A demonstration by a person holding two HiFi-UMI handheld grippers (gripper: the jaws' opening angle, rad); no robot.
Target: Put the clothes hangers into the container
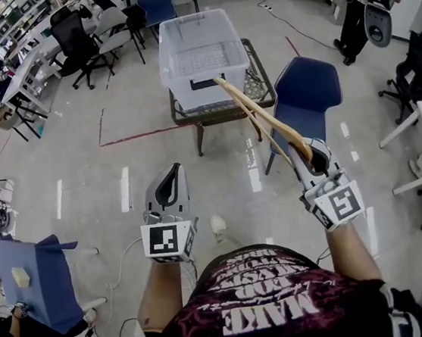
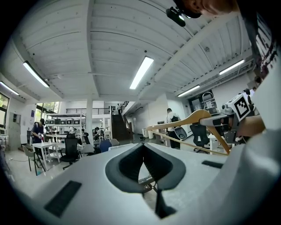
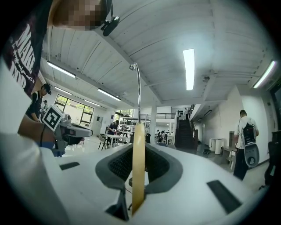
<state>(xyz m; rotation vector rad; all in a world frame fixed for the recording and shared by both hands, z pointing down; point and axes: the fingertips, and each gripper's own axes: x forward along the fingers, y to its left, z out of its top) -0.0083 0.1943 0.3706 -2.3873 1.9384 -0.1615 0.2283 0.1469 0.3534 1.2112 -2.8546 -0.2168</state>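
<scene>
Lower centre: left gripper (image 1: 168, 177), jaws pressed together, empty. Lower right: right gripper (image 1: 310, 152) pinches the hanger (image 1: 262, 116). The hanger's long axis runs up-left, its far tip overlapping the container (image 1: 186, 90) at upper centre. Right gripper is nearer.

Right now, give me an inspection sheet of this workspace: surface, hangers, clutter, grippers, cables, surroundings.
Surface: small table, carrying only the clear container.
Job's things: clear container on the table; one wooden hanger in the right gripper, pointing towards it.
Clutter: nothing seen.
Grippers: right gripper shut on the hanger; left gripper shut, empty.
Cables: dark cable on the floor beyond the table.
Surroundings: blue chair beside the table; office chairs, desks beyond.
</scene>
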